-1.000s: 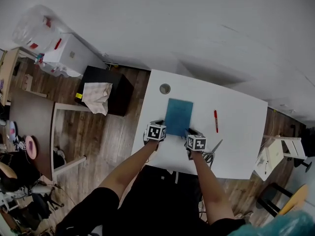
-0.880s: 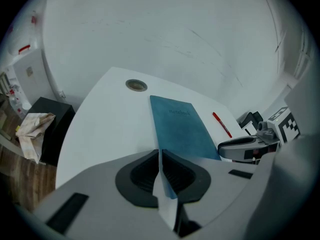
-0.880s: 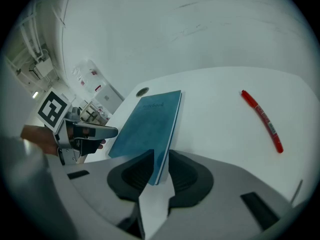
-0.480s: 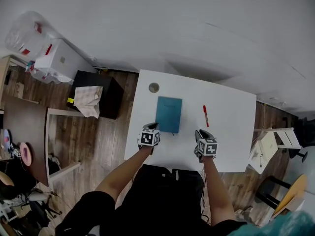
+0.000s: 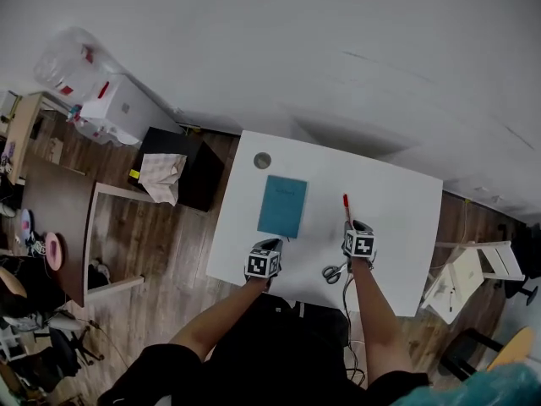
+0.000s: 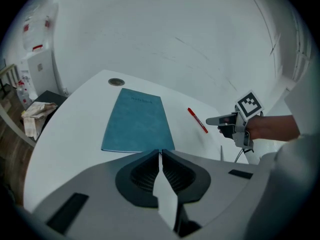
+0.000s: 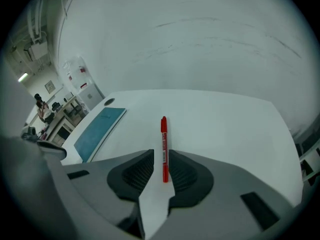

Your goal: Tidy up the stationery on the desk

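A teal notebook [image 5: 282, 206] lies flat on the white desk [image 5: 397, 227]; it also shows in the left gripper view [image 6: 137, 121]. To its right lies a red pen [image 5: 346, 208], and grey scissors [image 5: 334, 271] rest near the front edge. My right gripper [image 5: 355, 226] is over the pen's near end. Its jaws are open and the red pen [image 7: 163, 144] lies on the desk between them, not pinched. My left gripper [image 5: 270, 246] hovers just in front of the notebook's near edge, shut and empty [image 6: 160, 154].
A round cable grommet [image 5: 263, 160] sits at the desk's far left corner. A black cabinet with a cloth on it [image 5: 169, 169] stands on the floor to the left, and a white stool [image 5: 461, 269] to the right. A cable [image 5: 347, 311] hangs off the front edge.
Both grippers have left the notebook's near edge. The left one drew back toward the front edge; the right one swung right to the red pen. The scissors now lie left of the right hand.
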